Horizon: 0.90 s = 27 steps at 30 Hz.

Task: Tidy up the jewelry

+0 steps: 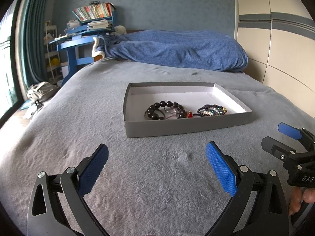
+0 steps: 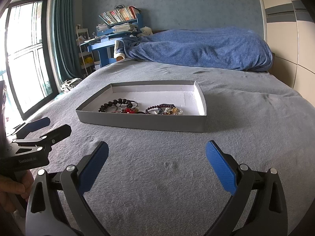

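A: Nearest the lens: left gripper (image 1: 157,169), blue pads spread wide, nothing between them, hovering low over the grey bed cover (image 1: 82,129).

B: Same for the right gripper (image 2: 157,167). Released, empty, held just beside the left one, both short of the box.

A: Further out, then: shallow grey box (image 1: 189,126) with a white floor, sitting flat on the bed, open side up.

B: Inside, toward the near wall, two heaps. Dark beaded bracelets (image 1: 164,111) on the left, tangled with rings and a red bead; mixed bracelets (image 1: 212,110) of purple, white and yellowish beads to the right, just beside them, perhaps touching.

A: No jewelry seen loose on the cover.

B: Fitted two stages, though. Either gathered into the box already and done with, or lying jumbled there, waiting to be sorted apart. Could not settle which from this.

A: Any further pick would call for a careful pinch on a single strand, given the tangle and the low box wall in the way.

B: Beyond: rumpled blue blanket (image 1: 177,49) at the head of the bed, blue desk (image 1: 78,43) stacked with books and papers, teal curtain (image 2: 63,29) by a tall window (image 2: 25,49), pale wardrobe (image 1: 275,39) on the right.
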### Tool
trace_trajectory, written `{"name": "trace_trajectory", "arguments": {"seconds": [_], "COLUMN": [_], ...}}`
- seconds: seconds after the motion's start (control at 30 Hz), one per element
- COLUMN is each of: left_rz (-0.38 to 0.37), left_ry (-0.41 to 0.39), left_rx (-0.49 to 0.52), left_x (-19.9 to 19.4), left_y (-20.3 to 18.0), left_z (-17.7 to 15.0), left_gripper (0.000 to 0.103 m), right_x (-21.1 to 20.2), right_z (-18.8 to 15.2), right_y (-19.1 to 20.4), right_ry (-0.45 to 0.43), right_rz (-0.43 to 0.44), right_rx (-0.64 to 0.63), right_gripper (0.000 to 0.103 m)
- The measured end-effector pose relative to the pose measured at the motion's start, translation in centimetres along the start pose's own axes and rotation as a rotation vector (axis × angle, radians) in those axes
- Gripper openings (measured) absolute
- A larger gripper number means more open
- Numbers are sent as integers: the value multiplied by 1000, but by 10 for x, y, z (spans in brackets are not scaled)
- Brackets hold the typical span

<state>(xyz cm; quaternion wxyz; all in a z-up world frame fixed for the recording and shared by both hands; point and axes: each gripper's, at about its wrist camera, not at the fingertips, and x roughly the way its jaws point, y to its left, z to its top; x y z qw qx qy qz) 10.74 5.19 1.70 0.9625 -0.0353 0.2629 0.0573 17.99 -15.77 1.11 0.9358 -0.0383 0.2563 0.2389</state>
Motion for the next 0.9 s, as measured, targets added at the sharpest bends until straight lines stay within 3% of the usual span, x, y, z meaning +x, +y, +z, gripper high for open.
{"name": "trace_trajectory", "arguments": {"seconds": [0.9], "left_rz": [-2], "left_ry": [14], "left_rx": [-2], "left_x": [-1], "left_y": [1], "left_z": [-6], "left_gripper": [98], "right_x": [0], "right_z": [1], "right_y": [-1], "right_ry": [1], "right_rz": [0], "right_rx": [2], "right_gripper": [97]}}
